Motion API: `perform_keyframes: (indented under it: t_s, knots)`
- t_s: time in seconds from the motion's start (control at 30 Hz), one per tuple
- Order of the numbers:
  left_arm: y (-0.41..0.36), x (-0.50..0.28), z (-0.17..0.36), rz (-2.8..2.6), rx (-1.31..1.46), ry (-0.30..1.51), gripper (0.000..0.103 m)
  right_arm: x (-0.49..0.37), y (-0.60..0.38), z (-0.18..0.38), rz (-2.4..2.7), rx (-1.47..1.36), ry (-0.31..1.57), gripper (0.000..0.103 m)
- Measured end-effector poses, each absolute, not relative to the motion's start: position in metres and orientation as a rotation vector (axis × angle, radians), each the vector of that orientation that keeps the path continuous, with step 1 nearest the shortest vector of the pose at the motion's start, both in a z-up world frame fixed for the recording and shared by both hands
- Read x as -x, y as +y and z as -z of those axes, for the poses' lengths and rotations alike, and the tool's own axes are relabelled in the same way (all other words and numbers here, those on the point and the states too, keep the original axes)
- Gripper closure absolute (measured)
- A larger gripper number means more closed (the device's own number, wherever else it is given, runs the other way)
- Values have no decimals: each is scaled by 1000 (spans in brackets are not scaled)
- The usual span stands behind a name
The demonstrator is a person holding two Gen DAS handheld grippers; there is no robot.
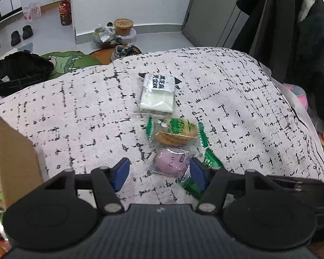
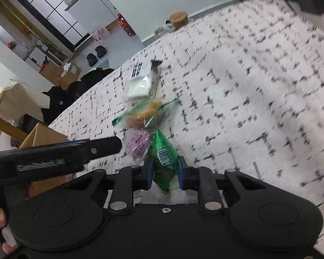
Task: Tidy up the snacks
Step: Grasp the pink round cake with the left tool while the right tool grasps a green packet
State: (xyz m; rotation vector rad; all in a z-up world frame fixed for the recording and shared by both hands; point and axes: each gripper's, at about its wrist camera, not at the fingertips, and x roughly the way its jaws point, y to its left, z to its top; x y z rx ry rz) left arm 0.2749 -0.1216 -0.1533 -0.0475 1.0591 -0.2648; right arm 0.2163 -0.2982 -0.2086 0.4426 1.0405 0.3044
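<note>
Four snacks lie in a row on the black-flecked cloth: a white packet with a black label, a biscuit in a green-edged wrapper, a round purple cake and a green packet. My left gripper is open around the purple cake; its right pad is at the wrapper's edge and its left pad stands clear. In the right wrist view my right gripper is shut on the green packet, beside the purple cake. The left gripper's finger reaches in from the left.
A cardboard box holding several snack packs stands at the cloth's left edge. Dark coats hang at the right. On the floor beyond lie a black bag, shoes, a bottle and a lidded tub.
</note>
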Motion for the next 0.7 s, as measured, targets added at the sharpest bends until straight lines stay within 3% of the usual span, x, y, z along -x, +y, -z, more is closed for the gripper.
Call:
perform_keyframes:
  t_s: [0.5, 0.7]
  knots:
    - [-147, -299, 189, 295, 9, 1122, 42, -214, -323, 196, -194, -403, 1028, 83]
    - [-146, -296, 186, 297, 11, 1126, 66, -210, -324, 188, -178, -415, 1006, 83]
